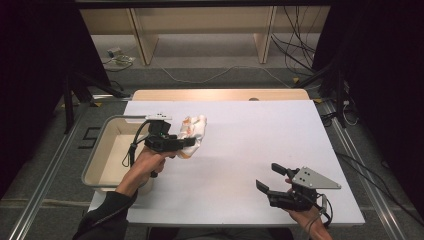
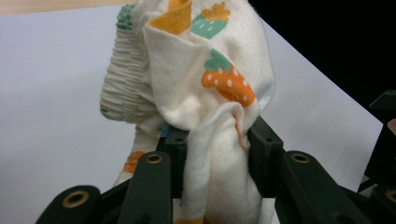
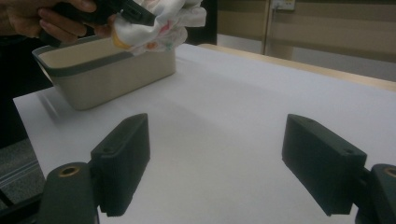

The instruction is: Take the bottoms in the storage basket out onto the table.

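Waiting near the surface's (image 1: 240, 150) near right corner, the right gripper (image 1: 272, 181) hung with its fingers (image 3: 122, 161) wide apart, holding nothing. Farther off, by the left edge, the left gripper (image 1: 186, 145) had its fingers (image 2: 264, 156) clamped on one bunched cloth (image 1: 193, 131), lifted beside one bin's (image 1: 97, 150) rim. Only a fold looked pinched, so the cloth might slip free, or snag the rim. Count: two grippers, one cloth, one bin.

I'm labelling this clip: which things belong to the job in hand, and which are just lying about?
In the job: printed cloth, clamped in the left gripper; beige bin beside it.
Lying about: open, idle right gripper; floor cables; wooden shelving.
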`<action>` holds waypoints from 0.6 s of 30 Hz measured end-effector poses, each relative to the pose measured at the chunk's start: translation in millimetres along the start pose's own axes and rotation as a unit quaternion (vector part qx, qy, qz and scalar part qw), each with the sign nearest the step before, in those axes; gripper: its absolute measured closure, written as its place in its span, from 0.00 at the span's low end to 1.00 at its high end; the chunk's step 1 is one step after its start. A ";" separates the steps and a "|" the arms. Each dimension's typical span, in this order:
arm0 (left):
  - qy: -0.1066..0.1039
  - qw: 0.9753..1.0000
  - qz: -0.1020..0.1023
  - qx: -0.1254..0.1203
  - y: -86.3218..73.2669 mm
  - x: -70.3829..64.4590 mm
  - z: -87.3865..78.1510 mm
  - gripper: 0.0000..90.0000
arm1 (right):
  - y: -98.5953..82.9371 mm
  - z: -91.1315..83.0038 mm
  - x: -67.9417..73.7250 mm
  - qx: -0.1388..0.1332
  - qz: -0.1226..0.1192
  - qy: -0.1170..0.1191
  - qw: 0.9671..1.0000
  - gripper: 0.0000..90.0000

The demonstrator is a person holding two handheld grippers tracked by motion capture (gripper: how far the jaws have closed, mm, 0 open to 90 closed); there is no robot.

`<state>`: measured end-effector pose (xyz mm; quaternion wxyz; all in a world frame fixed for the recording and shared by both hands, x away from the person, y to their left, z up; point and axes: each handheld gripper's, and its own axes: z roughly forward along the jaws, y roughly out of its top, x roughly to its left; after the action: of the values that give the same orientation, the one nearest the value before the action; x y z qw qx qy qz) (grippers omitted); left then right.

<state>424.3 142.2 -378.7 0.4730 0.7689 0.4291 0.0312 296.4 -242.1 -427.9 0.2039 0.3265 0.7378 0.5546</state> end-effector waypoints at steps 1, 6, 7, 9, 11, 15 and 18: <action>0.000 1.000 -0.001 0.000 -0.3 -0.5 0.8 0.73 | 0.0 0.0 0.0 0.000 0.000 0.000 1.000 0.27; -0.001 1.000 -0.002 0.002 -2.2 -2.8 5.9 0.73 | 0.0 0.0 0.1 0.001 0.000 0.000 1.000 0.27; -0.002 1.000 -0.005 0.001 -2.6 -3.4 6.8 0.73 | -0.1 0.0 0.0 0.000 0.000 0.000 1.000 0.27; -0.002 1.000 -0.005 0.002 -3.2 -3.9 8.6 0.73 | -0.1 0.0 -0.1 0.000 0.000 0.000 1.000 0.27; -0.003 1.000 -0.006 0.001 -3.8 -4.6 10.1 0.73 | -0.1 0.0 -0.1 0.000 0.000 0.000 1.000 0.27; -0.003 1.000 -0.006 0.004 -4.9 -5.7 12.5 0.73 | -0.1 0.1 -0.1 0.000 0.000 0.000 1.000 0.27; -0.005 1.000 -0.006 0.007 -5.8 -6.0 14.6 0.73 | 0.0 -0.1 0.3 0.001 0.001 0.000 1.000 0.27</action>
<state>423.5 128.9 -389.0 0.4703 0.7698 0.4311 0.0214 296.2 -242.0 -427.8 0.2030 0.3277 0.7377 0.5543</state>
